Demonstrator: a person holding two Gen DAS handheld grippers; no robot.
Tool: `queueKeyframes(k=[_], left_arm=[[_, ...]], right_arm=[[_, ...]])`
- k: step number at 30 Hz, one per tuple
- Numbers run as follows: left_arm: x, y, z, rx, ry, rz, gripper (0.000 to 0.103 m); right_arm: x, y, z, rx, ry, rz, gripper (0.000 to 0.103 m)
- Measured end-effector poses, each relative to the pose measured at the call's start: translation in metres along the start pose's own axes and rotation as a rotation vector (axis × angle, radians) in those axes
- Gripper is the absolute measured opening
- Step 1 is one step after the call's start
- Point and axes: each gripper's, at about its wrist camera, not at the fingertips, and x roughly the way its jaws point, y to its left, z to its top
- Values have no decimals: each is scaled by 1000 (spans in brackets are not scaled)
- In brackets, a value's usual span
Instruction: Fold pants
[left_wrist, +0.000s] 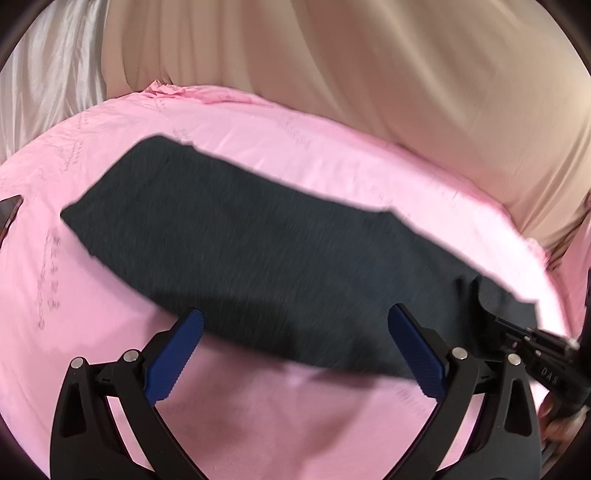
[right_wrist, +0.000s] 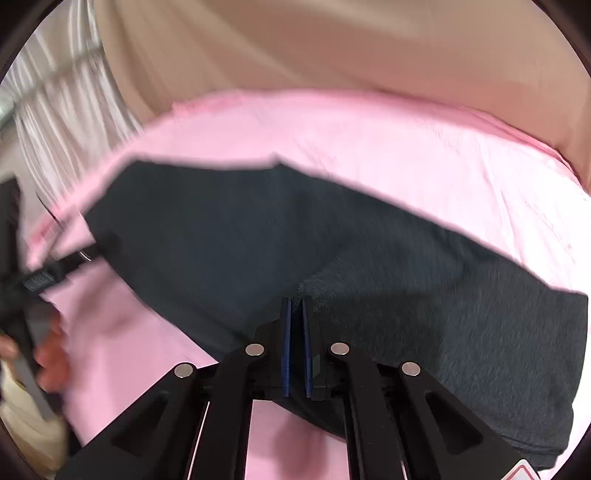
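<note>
Pink sheet (left_wrist: 258, 424) under dark pants (left_wrist: 258, 240); left gripper (left_wrist: 295, 332) jaws apart, right gripper (right_wrist: 296, 306) jaws clamped on pants.

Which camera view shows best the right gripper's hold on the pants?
The right wrist view: the right gripper is shut on a fold of the dark pants. The left wrist view shows only its blurred tip at the cloth's edge.

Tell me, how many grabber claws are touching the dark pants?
1. The right gripper is pinched shut on the pants at their near edge. The left gripper hangs open over them, touching nothing.
</note>
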Motion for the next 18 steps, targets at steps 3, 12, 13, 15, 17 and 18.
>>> queueKeyframes(k=[3, 12, 13, 15, 17, 18], left_arm=[[-14, 0, 18, 3, -39, -45, 98], [-7, 101, 45, -140, 51, 232, 98], [-2, 122, 49, -202, 68, 262, 98], [5, 151, 54, -296, 100, 274, 98], [11, 170, 57, -367, 114, 256, 98], [14, 172, 59, -376, 115, 243, 98]], right_arm=[[21, 8, 0, -54, 87, -36, 27], [36, 14, -16, -123, 109, -190, 16], [32, 13, -9, -92, 79, -175, 16], [22, 15, 10, -38, 11, -133, 15], [17, 23, 23, -13, -34, -69, 15], [22, 29, 28, -19, -34, -44, 15]])
